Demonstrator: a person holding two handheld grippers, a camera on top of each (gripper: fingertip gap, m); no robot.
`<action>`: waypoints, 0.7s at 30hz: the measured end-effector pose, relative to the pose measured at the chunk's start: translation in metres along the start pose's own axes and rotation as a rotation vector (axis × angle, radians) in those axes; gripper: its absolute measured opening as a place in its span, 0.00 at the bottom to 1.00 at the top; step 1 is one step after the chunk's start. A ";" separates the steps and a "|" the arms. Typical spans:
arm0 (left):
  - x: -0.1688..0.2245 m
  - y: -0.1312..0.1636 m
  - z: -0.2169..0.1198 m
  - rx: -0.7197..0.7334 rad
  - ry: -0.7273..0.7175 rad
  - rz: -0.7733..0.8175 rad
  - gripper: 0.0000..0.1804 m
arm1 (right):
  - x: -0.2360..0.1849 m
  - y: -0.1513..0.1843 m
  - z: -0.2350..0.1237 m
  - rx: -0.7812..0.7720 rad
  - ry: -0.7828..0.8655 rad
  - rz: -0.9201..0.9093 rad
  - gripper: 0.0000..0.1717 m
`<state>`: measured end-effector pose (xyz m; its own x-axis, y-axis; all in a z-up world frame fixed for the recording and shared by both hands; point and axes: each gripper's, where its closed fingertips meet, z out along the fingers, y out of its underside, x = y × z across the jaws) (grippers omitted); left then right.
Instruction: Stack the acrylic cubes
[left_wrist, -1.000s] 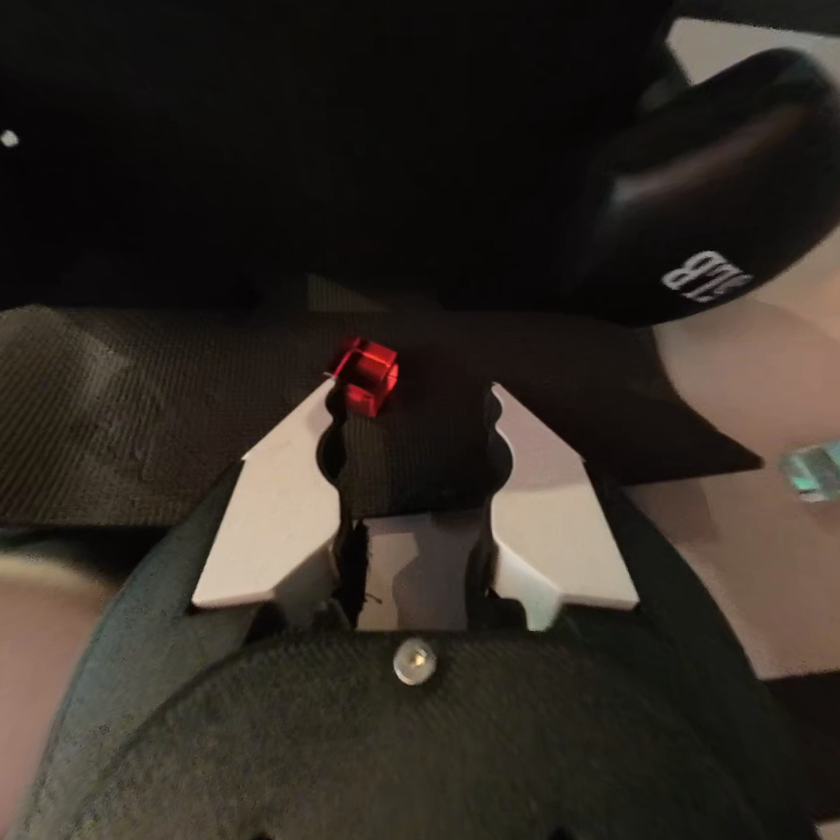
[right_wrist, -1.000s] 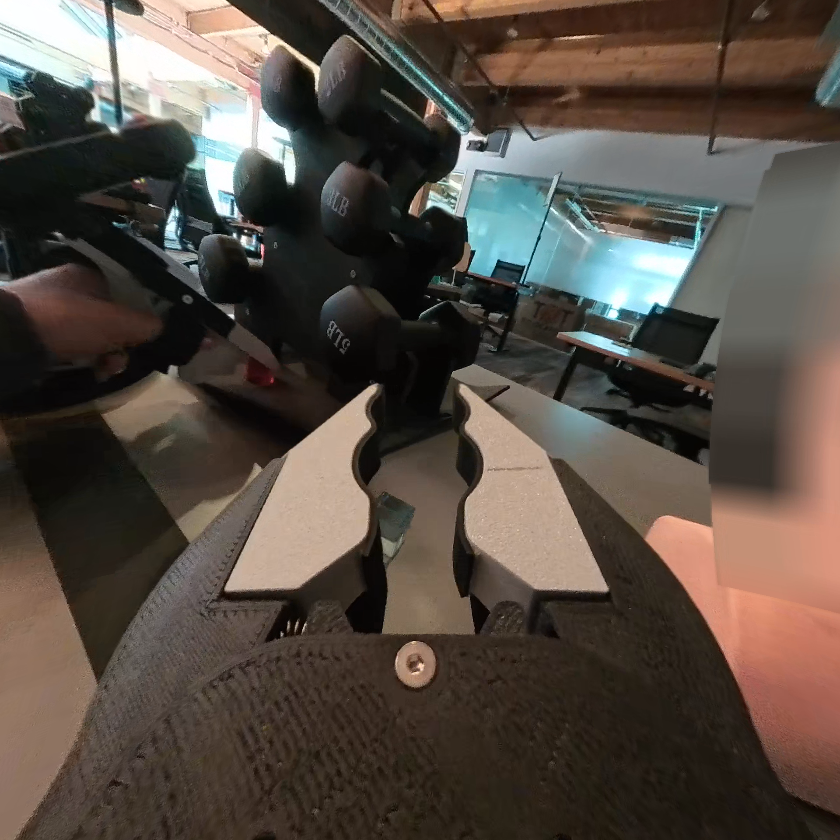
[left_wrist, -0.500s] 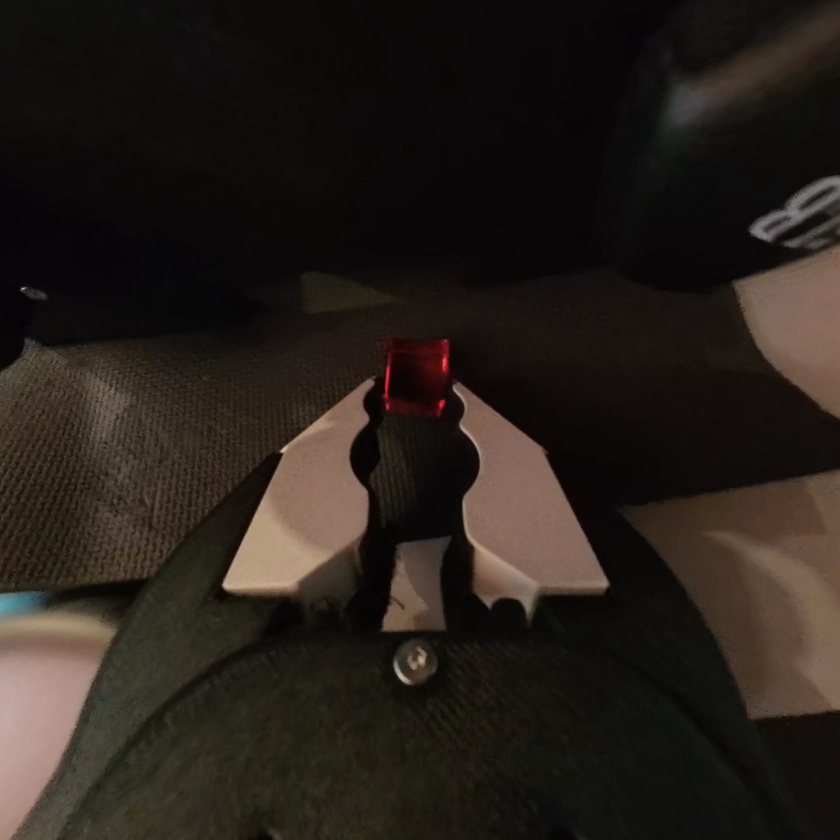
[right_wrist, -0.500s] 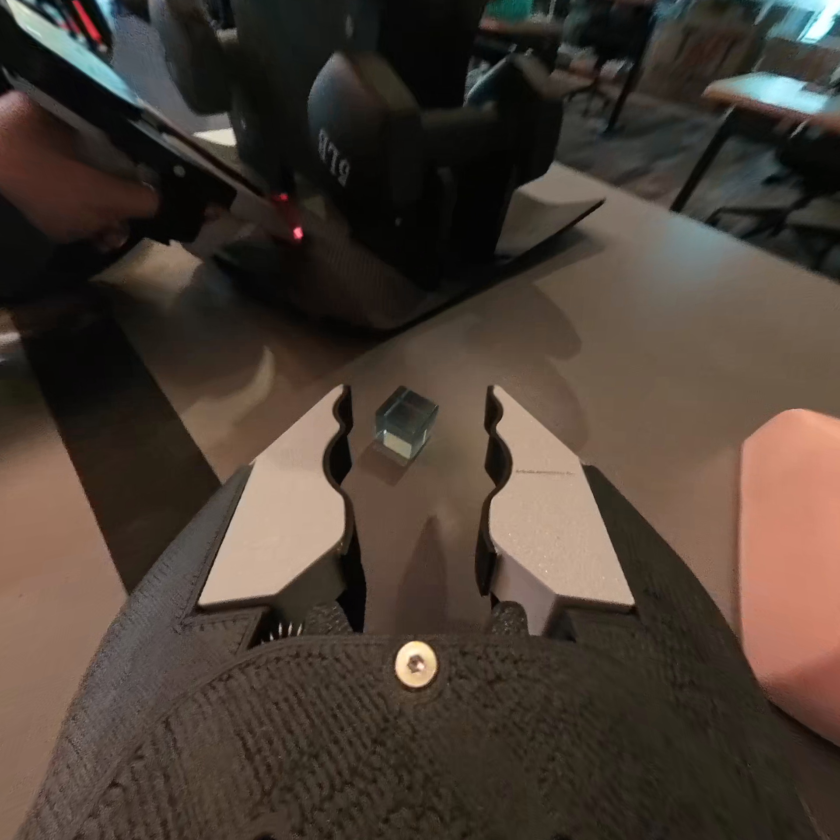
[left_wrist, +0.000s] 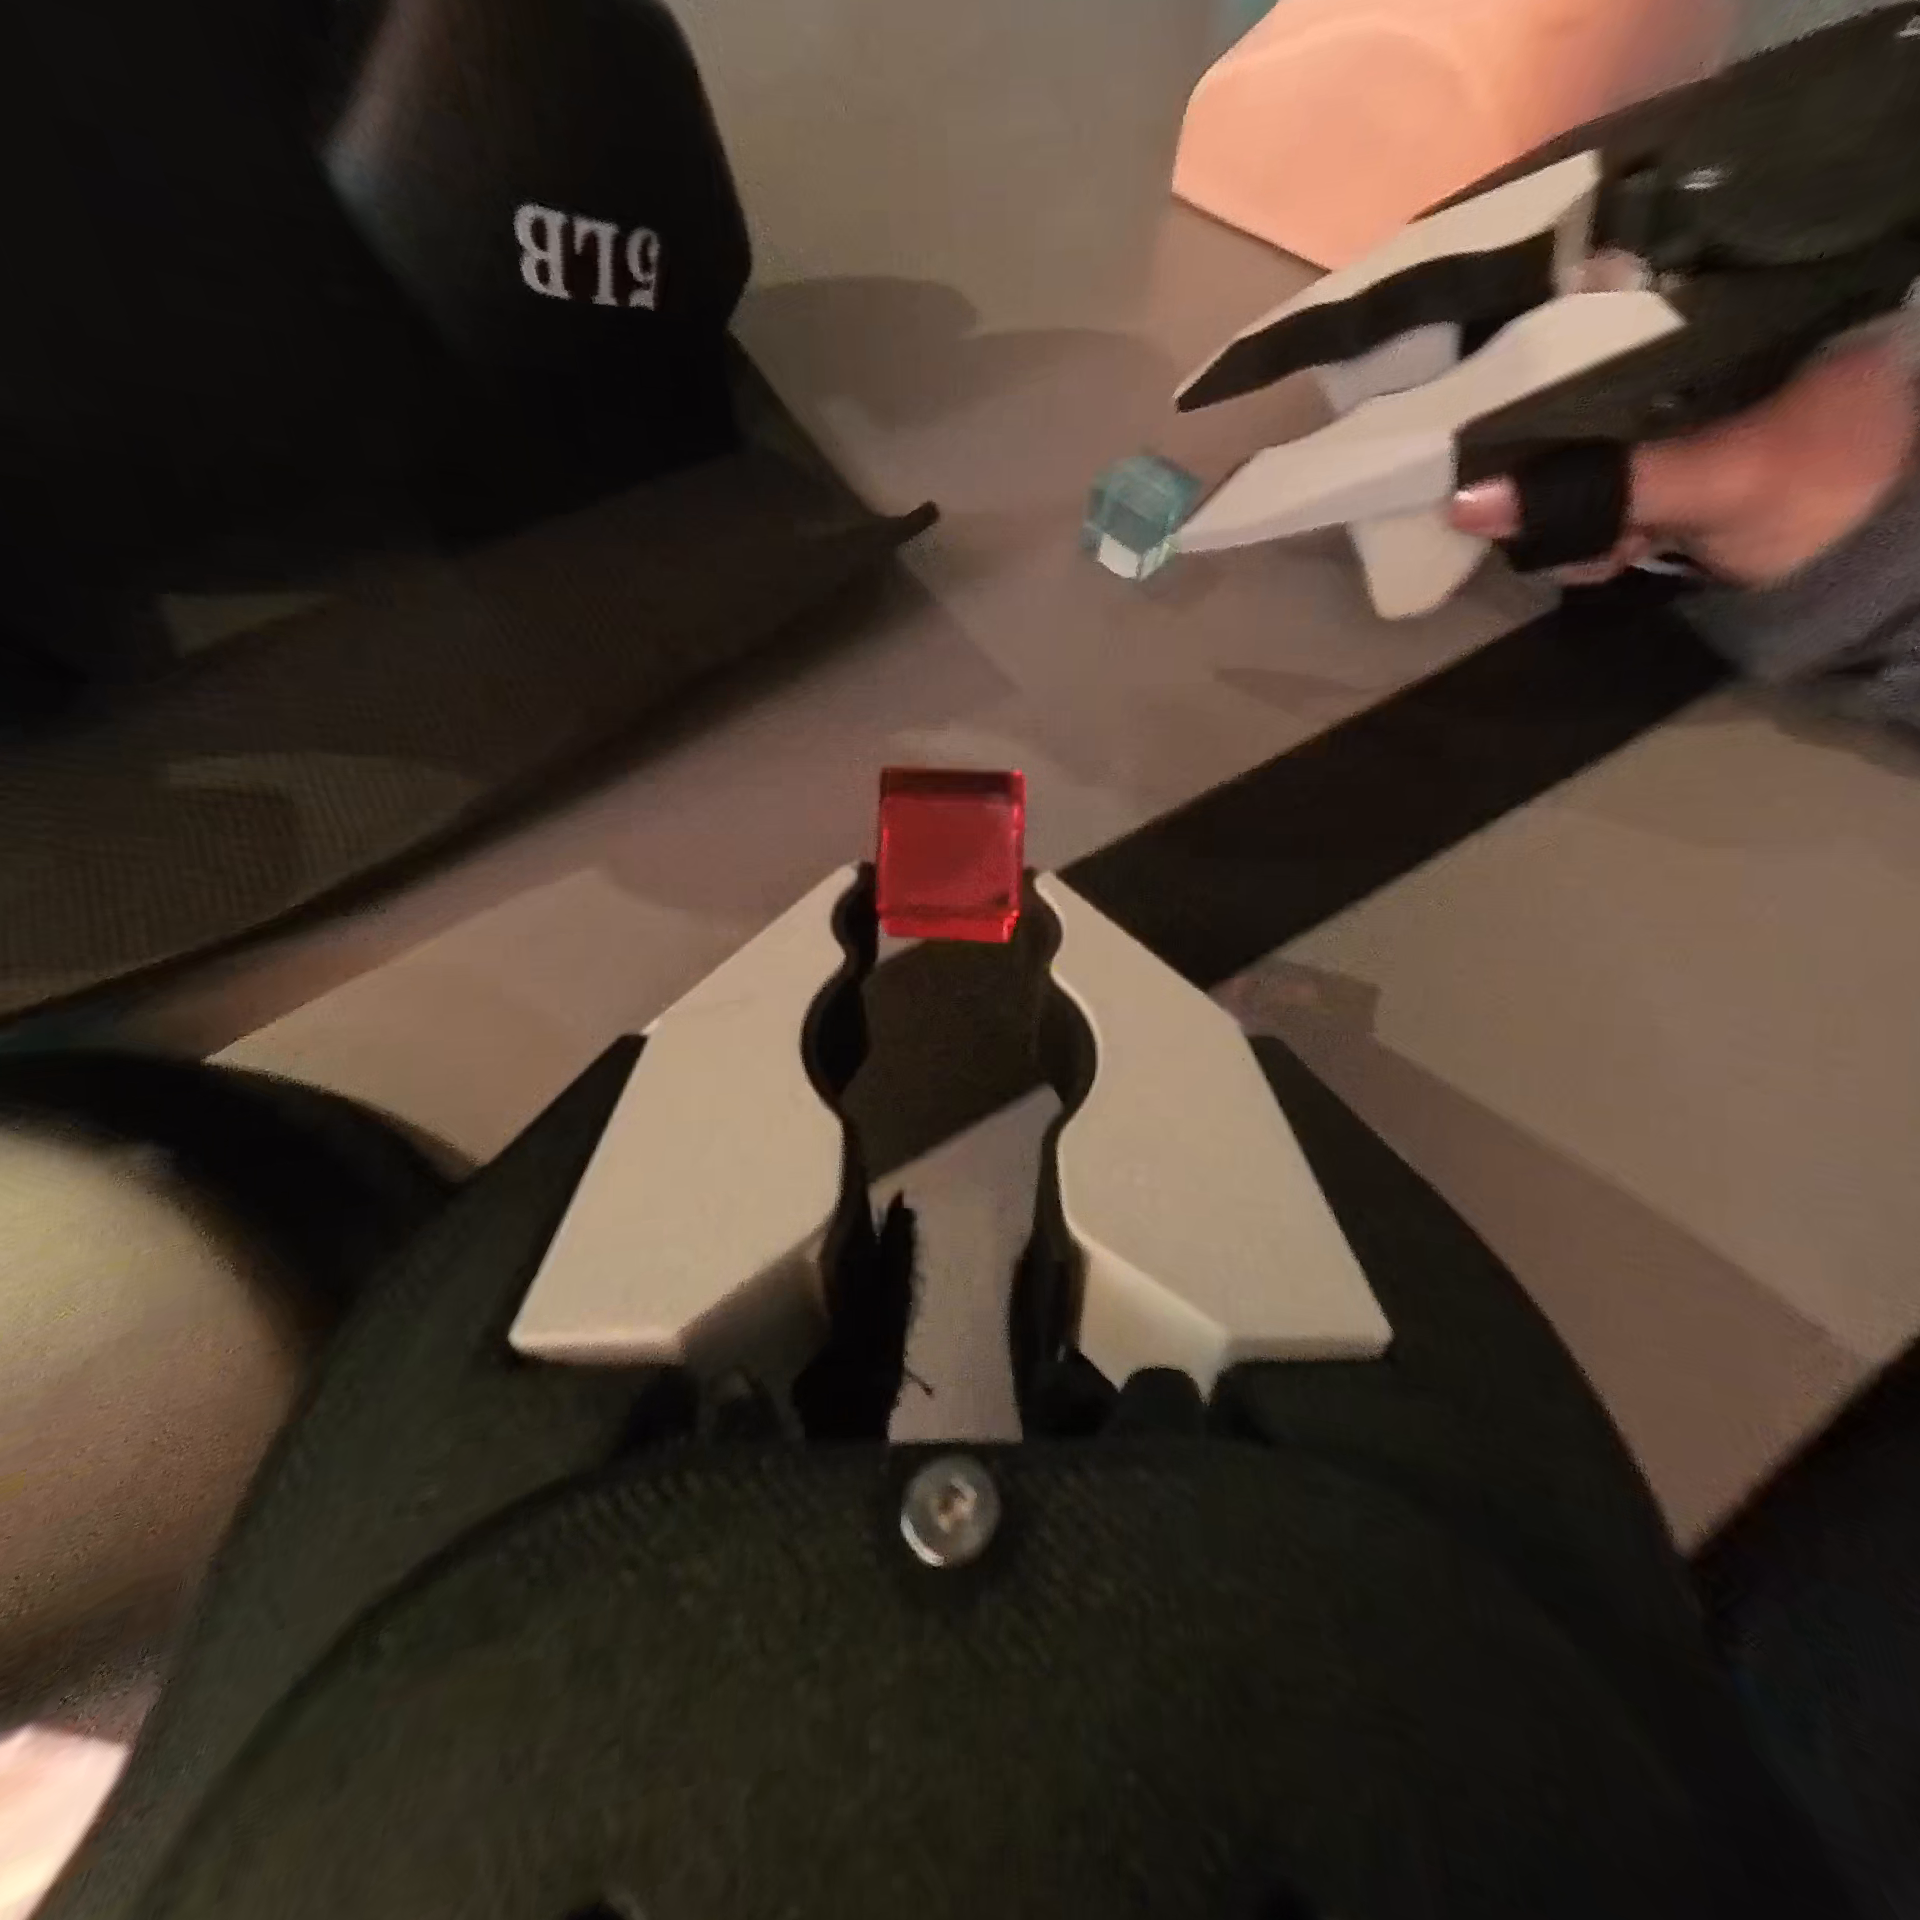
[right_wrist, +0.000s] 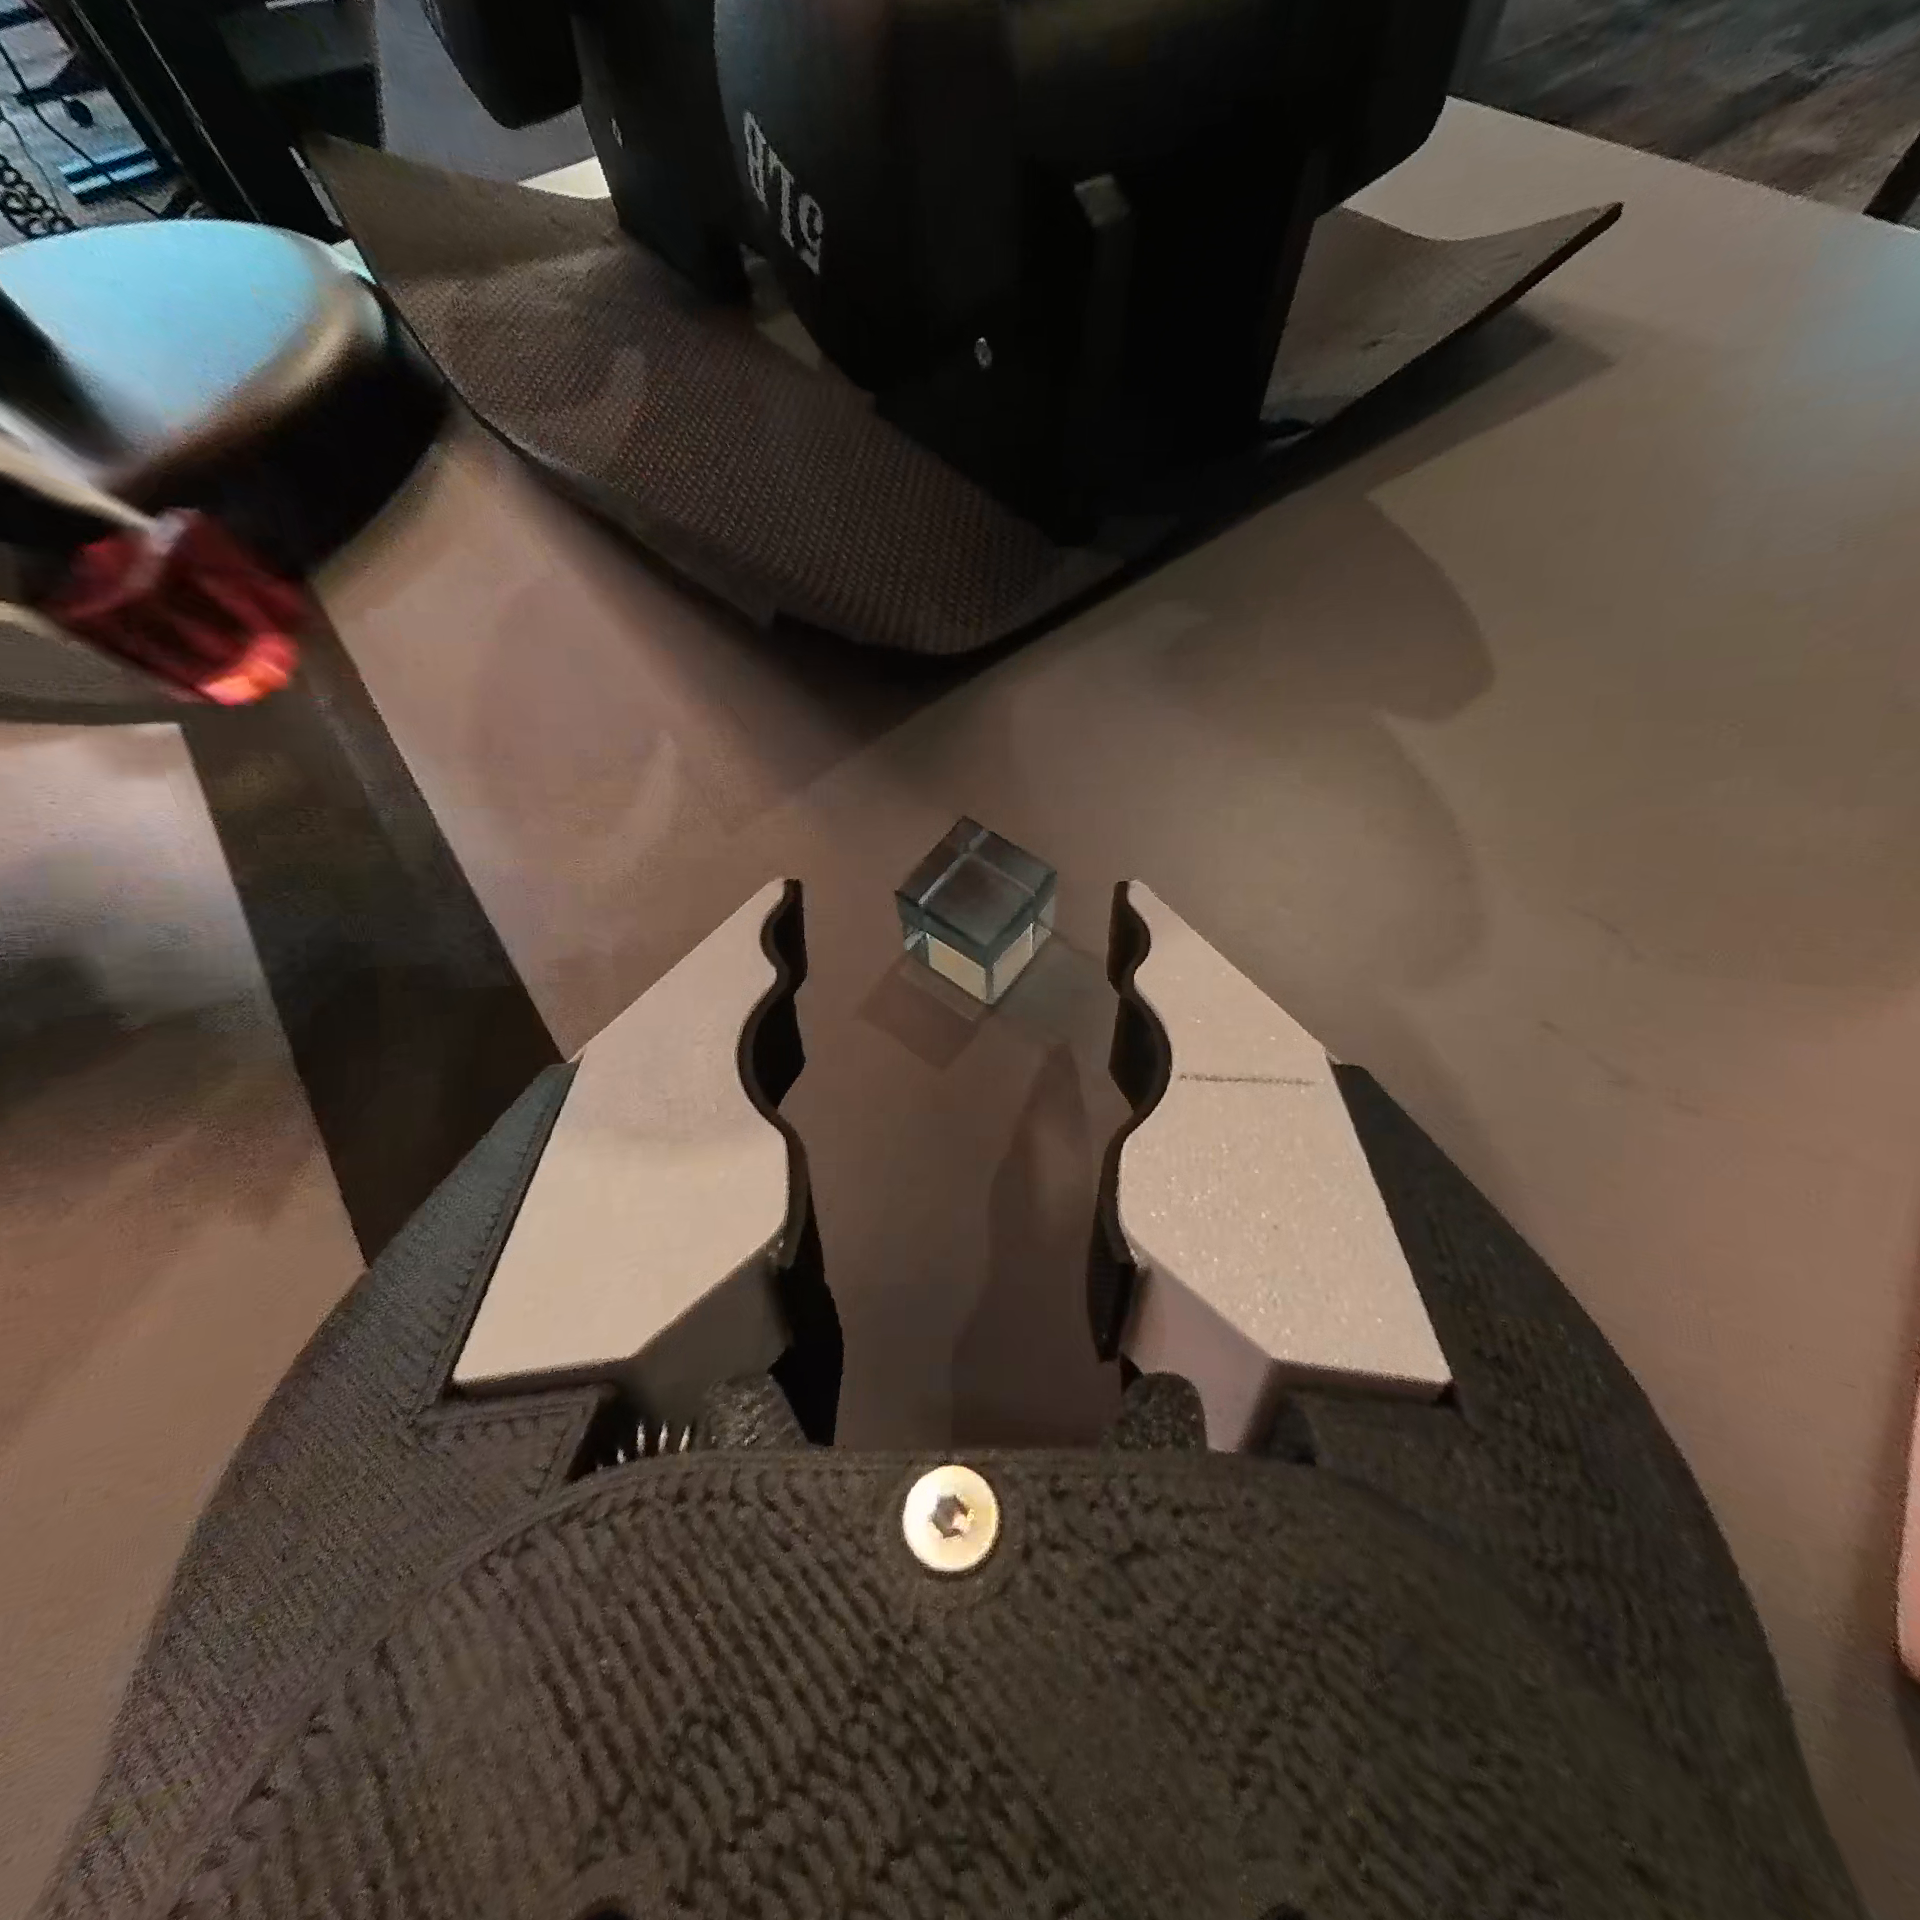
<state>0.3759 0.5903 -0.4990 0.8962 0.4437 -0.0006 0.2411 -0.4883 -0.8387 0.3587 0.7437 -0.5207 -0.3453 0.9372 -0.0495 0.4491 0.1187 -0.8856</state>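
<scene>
My left gripper (left_wrist: 948, 883) is shut on a small red see-through cube (left_wrist: 948, 854), pinched at the fingertips and held above the table (left_wrist: 1558, 987). The red cube also shows, blurred, at the left of the right wrist view (right_wrist: 177, 613). My right gripper (right_wrist: 956, 890) is open. A clear glass-like cube (right_wrist: 977, 935) rests on the table between its fingertips, with a gap on each side. The left wrist view shows the clear cube (left_wrist: 1138, 514) at the tips of the open right gripper (left_wrist: 1184, 470).
A black dumbbell rack (right_wrist: 1039, 260) stands on a dark woven mat (right_wrist: 727, 468) at the back. A dumbbell head (left_wrist: 540, 208) is near my left gripper. A dark strip (left_wrist: 1351, 748) crosses the table. A pink object (left_wrist: 1351, 125) lies to the right.
My left gripper closed on the red cube on the mat and lifted it out over the table. My right gripper opened, and the clear cube now sits free between its fingers.
</scene>
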 end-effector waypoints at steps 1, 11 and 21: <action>0.001 0.000 -0.015 0.020 -0.024 0.017 0.14 | 0.000 0.000 0.000 0.002 -0.004 0.001 0.33; -0.094 -0.004 -0.169 0.117 -0.391 -0.075 0.14 | -0.002 0.002 0.001 -0.014 -0.005 -0.010 0.31; -0.144 0.015 -0.176 -0.017 -0.369 -0.197 0.15 | -0.002 0.002 0.002 -0.019 -0.007 -0.007 0.30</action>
<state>0.3162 0.3875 -0.4156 0.6398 0.7676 -0.0384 0.4033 -0.3779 -0.8334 0.3588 0.7418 -0.5235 -0.3540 0.9341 -0.0467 0.4624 0.1314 -0.8769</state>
